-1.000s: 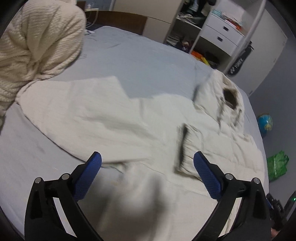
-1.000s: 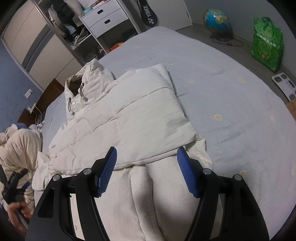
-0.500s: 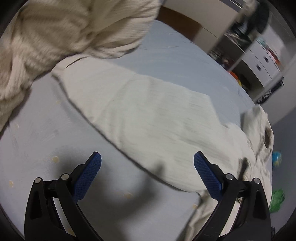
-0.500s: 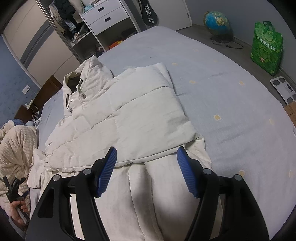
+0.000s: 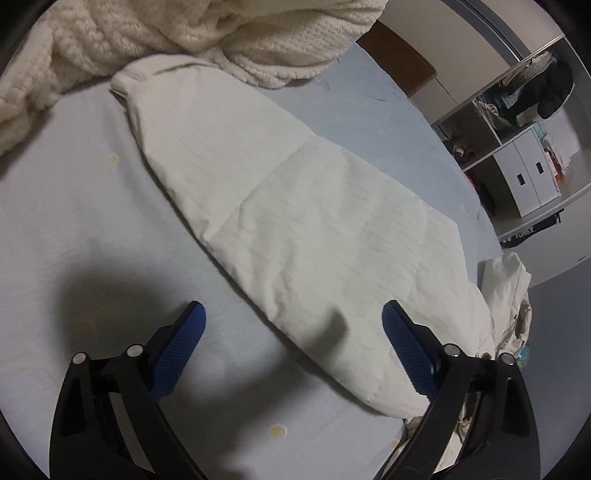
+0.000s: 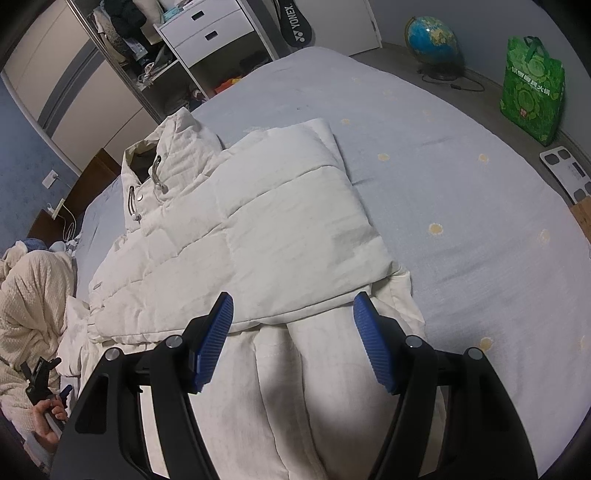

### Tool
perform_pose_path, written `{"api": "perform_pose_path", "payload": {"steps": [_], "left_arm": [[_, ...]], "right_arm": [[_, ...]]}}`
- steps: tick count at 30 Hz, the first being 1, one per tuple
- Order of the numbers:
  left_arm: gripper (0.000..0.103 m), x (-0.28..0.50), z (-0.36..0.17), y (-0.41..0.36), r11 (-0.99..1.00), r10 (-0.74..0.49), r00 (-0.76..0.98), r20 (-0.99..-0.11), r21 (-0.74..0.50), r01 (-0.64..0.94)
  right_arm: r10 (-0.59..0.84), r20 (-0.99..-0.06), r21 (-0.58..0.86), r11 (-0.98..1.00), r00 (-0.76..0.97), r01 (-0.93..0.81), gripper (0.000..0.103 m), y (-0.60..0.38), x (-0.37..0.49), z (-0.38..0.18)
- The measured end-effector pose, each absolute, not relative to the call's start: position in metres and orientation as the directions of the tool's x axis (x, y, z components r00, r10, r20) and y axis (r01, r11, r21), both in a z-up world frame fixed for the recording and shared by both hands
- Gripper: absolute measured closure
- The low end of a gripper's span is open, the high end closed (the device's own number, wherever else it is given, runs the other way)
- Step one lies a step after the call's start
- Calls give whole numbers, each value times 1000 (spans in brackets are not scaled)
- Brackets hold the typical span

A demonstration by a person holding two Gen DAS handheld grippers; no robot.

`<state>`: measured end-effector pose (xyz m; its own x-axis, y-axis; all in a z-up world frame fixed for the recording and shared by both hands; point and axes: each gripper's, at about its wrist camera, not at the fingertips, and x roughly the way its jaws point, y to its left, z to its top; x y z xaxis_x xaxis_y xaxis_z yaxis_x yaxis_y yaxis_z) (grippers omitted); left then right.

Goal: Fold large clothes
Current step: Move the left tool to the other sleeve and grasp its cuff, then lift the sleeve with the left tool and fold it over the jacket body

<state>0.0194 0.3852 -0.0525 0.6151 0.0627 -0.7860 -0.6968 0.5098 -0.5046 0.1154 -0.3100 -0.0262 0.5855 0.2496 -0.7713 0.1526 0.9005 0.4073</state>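
Observation:
A white padded jacket (image 6: 236,236) lies spread on the grey-blue bed (image 6: 461,192), with one sleeve folded across its body. Its other sleeve (image 5: 295,206) stretches out diagonally over the sheet in the left wrist view. My left gripper (image 5: 292,314) hovers over that sleeve's near edge. Its jaws are wide and closing, the sleeve's edge lies between them, and the pads are not pressing it. My right gripper (image 6: 292,306) hangs open above the jacket's lower part and grips nothing. A hand (image 6: 46,417) with the left gripper shows small at the lower left of the right wrist view.
Cream knitted fabric (image 5: 229,33) is heaped at the sleeve's far end. Drawers (image 6: 210,33) and open shelves stand beyond the bed. A globe (image 6: 432,40), a green bag (image 6: 532,92) and a scale (image 6: 569,173) are on the floor to the right.
My left gripper swung from over the jacket's body down to the outstretched sleeve, rolling as it went. Its jaws narrowed a little. The right gripper stayed still.

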Motion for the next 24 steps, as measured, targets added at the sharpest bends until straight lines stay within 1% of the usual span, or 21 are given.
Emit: {"api": "perform_pose_path", "payload": {"steps": [6, 11, 13, 14, 15, 16, 18, 19, 21, 24], "left_arm": [[16, 17, -65, 401, 424, 62, 651, -757, -570, -704], [16, 24, -65, 416, 394, 94, 657, -748, -578, -715], [21, 28, -64, 420, 392, 109, 647, -755, -565, -726], [35, 29, -64, 421, 391, 118, 631, -766, -548, -739], [55, 31, -64, 423, 392, 129, 606, -785, -521, -758], [63, 31, -65, 426, 396, 132, 586, -800, -499, -771], [85, 27, -64, 430, 397, 125, 601, -789, -515, -760], [87, 24, -63, 430, 406, 122, 613, -780, -525, -748], [94, 21, -57, 428, 430, 135, 629, -765, -527, -733], [97, 17, -45, 422, 451, 156, 660, -735, -542, -709]], "right_arm": [[251, -774, 403, 903, 582, 147, 39, -308, 116, -27], [250, -776, 400, 905, 579, 147, 39, -307, 118, -29], [250, -773, 402, 904, 583, 146, 39, -307, 118, -28], [251, -771, 404, 903, 585, 146, 39, -308, 118, -28], [252, -767, 408, 901, 590, 145, 39, -308, 118, -28], [253, -765, 410, 900, 593, 145, 39, -308, 118, -28], [254, -759, 416, 898, 600, 146, 39, -309, 117, -27], [254, -757, 417, 897, 602, 146, 39, -309, 117, -27], [257, -753, 421, 895, 605, 144, 39, -310, 117, -26], [259, -750, 426, 893, 609, 144, 39, -310, 117, -25]]}}
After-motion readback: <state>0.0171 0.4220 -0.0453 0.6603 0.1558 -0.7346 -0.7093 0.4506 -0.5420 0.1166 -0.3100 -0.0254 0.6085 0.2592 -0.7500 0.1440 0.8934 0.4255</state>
